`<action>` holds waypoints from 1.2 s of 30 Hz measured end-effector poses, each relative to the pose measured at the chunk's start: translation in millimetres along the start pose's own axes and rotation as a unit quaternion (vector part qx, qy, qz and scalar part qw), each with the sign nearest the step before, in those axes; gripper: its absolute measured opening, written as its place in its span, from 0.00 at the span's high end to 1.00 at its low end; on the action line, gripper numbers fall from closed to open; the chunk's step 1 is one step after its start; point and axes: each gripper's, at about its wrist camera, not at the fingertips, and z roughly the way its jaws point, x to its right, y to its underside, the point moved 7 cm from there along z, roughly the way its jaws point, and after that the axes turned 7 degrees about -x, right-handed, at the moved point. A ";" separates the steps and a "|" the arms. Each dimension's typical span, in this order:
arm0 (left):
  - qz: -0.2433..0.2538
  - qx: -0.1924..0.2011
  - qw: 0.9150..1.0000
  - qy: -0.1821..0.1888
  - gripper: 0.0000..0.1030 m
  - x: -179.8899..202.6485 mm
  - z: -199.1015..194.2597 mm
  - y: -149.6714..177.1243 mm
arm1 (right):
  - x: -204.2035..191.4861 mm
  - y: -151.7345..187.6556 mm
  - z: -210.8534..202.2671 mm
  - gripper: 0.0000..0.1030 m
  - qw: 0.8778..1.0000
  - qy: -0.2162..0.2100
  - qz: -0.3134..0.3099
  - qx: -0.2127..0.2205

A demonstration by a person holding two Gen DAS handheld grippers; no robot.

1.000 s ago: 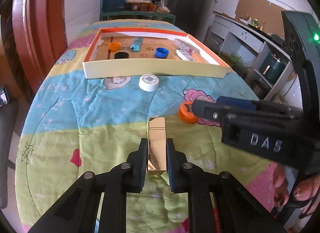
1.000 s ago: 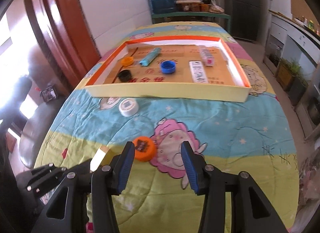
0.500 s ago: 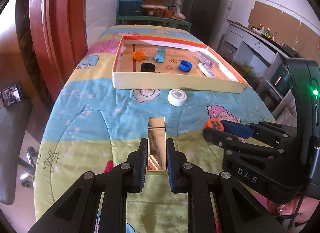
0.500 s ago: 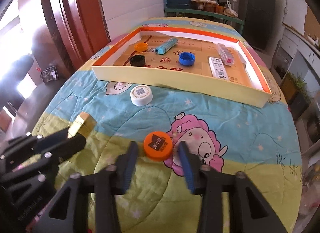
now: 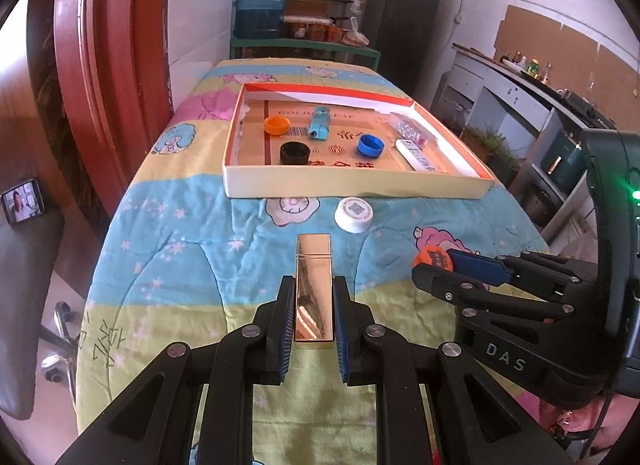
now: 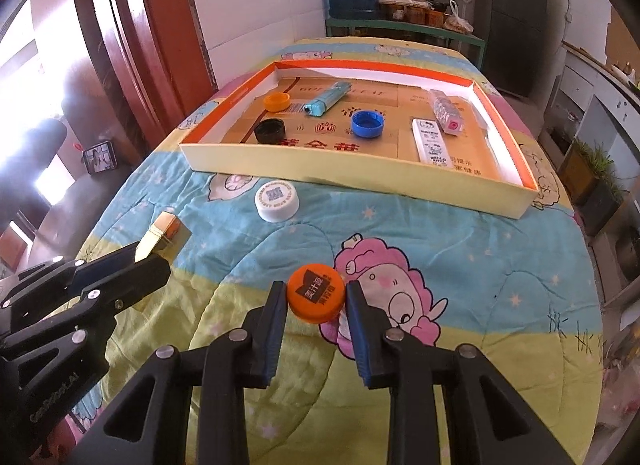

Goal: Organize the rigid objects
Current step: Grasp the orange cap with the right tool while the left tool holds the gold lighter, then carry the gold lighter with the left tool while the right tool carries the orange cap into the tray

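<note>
A gold bar is clamped between the pads of the left gripper, above the quilt. An orange cap is pinched by the right gripper. A white cap lies just before the tray.

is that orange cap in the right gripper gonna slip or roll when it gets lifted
The orange cap looks like stiff, light plastic, so probably an easy lift. Its round rim gives the right gripper little contact; it might pivot. Dropped on edge, it could roll.
</note>
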 end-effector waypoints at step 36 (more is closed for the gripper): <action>0.017 0.046 0.999 -0.022 0.83 -6.5 -3.1 -76.0 | 20.1 -57.5 -17.2 0.71 0.999 -0.001 0.009 0.046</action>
